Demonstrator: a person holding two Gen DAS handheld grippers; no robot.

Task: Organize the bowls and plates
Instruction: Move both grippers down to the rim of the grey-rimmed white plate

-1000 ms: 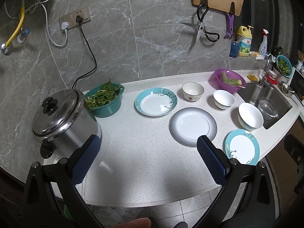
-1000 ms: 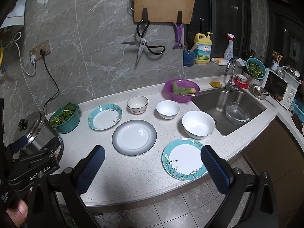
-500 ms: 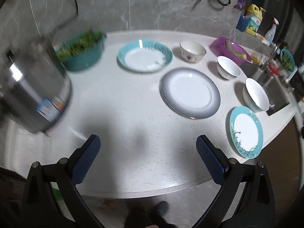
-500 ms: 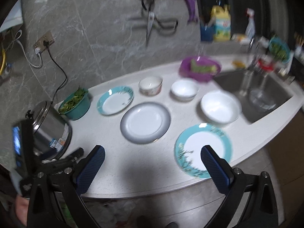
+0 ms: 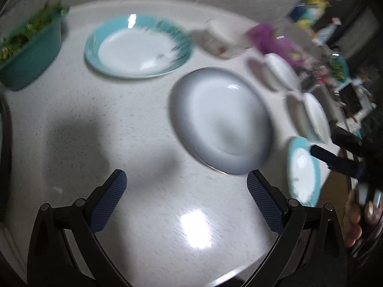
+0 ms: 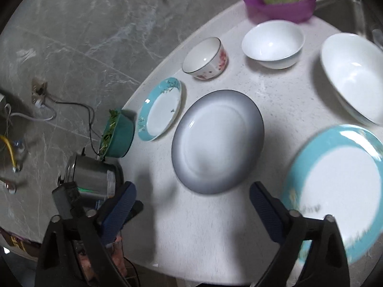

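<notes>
On the white speckled counter (image 6: 215, 227), the round grey-rimmed ceramic plate (image 6: 217, 141) lies just beyond both grippers. The right gripper (image 6: 191, 205) is empty, its jaws closing; the left gripper (image 5: 185, 191) gapes, empty, equally near.

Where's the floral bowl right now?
Right wrist view, upper middle: the floral bowl stands near the wall, between the far teal plate and the small white bowl.

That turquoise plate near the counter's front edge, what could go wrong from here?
The turquoise-rimmed plate lies close to the counter's edge; a nudge from the right gripper, its jaws closing and empty, might slide it off. The big white bowl sits just behind it and could get knocked.
</notes>
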